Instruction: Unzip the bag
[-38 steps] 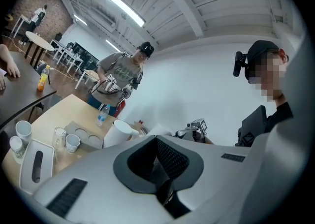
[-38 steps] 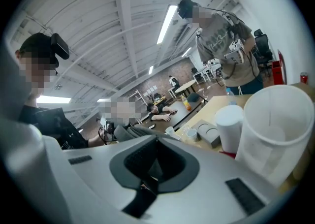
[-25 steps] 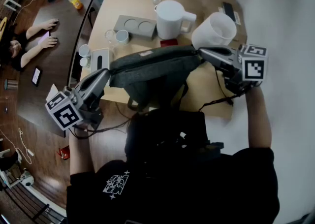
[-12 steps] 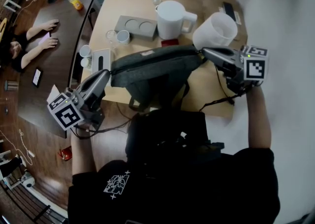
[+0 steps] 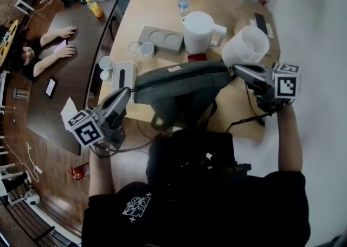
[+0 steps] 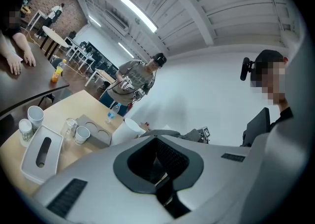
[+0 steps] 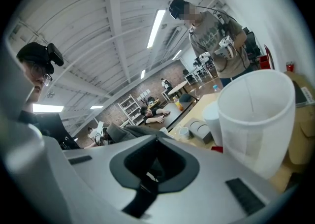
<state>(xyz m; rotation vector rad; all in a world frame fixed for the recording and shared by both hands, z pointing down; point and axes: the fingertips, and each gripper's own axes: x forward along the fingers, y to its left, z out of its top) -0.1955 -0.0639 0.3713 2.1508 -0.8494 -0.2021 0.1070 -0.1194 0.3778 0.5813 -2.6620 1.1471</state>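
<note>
- Bag [image 5: 181,80]: grey fabric, long and narrow, stretched sideways btwn the two grippers, over the near edge of the wood table [image 5: 157,1].
- Small pale label on its top side; dark straps [image 5: 162,118] hang off its underside toward the person.
- Zip too small to make out, so can't tell if it's open or closed.
- Just behind the bag: white jug [image 5: 199,31] and white bucket [image 5: 246,45].
- Left gripper [image 5: 126,93]: jaws pinched together on the bag's left end, dark strip of material btwn the pads; points up-right at the bag.
- Right gripper [image 5: 237,69]: jaws likewise pinched on the bag's right end, dark strip caught btwn them; which part of the bag exactly, can't tell.
</note>
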